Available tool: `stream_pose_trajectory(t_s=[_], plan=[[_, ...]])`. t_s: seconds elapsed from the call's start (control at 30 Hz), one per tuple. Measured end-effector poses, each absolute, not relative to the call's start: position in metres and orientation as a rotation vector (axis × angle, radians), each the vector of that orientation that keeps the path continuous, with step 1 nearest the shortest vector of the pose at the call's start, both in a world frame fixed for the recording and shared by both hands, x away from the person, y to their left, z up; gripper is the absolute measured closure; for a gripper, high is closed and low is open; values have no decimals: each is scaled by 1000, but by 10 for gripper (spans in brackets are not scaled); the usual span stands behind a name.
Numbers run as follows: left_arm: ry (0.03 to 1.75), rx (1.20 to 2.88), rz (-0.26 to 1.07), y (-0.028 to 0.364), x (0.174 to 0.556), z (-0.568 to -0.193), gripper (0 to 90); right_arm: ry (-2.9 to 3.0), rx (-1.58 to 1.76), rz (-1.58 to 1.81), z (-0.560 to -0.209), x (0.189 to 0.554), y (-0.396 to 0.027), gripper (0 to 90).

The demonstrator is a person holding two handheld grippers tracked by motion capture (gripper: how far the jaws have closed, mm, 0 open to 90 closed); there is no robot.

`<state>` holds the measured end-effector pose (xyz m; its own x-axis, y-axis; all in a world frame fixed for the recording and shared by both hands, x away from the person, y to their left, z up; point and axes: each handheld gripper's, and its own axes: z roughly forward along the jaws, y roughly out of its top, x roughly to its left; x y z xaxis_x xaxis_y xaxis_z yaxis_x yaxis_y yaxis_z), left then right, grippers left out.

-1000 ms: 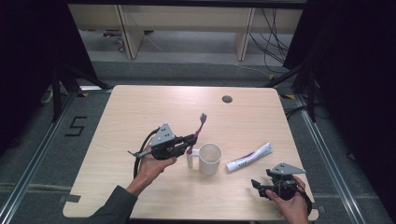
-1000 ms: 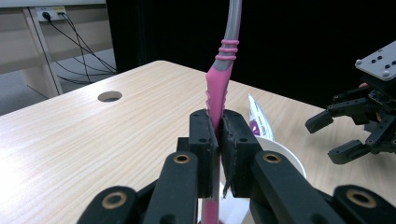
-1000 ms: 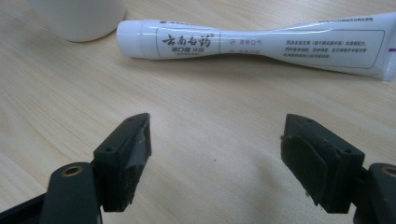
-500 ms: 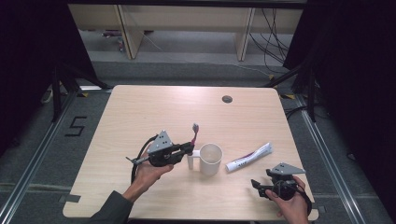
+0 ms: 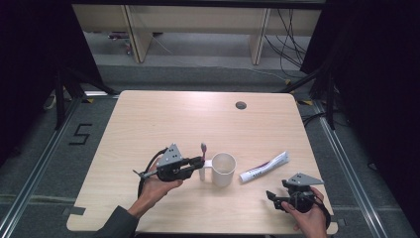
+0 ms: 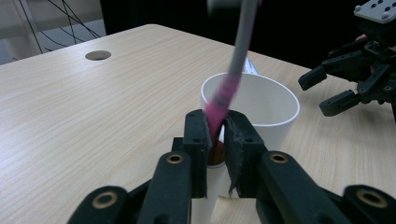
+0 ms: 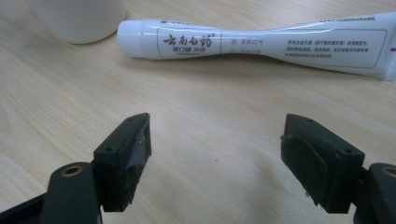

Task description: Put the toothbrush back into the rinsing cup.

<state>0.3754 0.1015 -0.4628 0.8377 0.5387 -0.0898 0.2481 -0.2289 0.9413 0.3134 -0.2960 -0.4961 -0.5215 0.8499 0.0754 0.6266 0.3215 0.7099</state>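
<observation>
Two grippers. Left gripper point(image 5: 197, 163) jaws just easing apart, toothbrush point(image 6: 229, 84) handle between them, upright beside cup point(image 5: 223, 169), near table point(image 5: 148, 119) front edge. Right gripper point(image 7: 217, 154) wide, empty. Toothbrush likely light, stiff, slippery; grip mid-handle.

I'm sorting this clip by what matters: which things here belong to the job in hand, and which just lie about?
In the job:
- toothbrush, between the left gripper jaws, which have just been opening
- white cup beside it

Lying about:
- toothpaste tube, flat on the table, untouched
- right gripper, open, idle before the tube
</observation>
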Motion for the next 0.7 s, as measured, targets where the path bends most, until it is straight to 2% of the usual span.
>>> stream_pose_trajectory(t_s=[0.3,0.47,0.7], plan=[[669,1792,301,110,369,-458,430,2265,1302,1022,-496,314,-297,255],[674,1798,313,120,359,-455,344,2267,1299,1014,-495,313,-298,255],[706,1838,314,136,337,-461,288,2263,1266,1034,-494,314,-298,257]])
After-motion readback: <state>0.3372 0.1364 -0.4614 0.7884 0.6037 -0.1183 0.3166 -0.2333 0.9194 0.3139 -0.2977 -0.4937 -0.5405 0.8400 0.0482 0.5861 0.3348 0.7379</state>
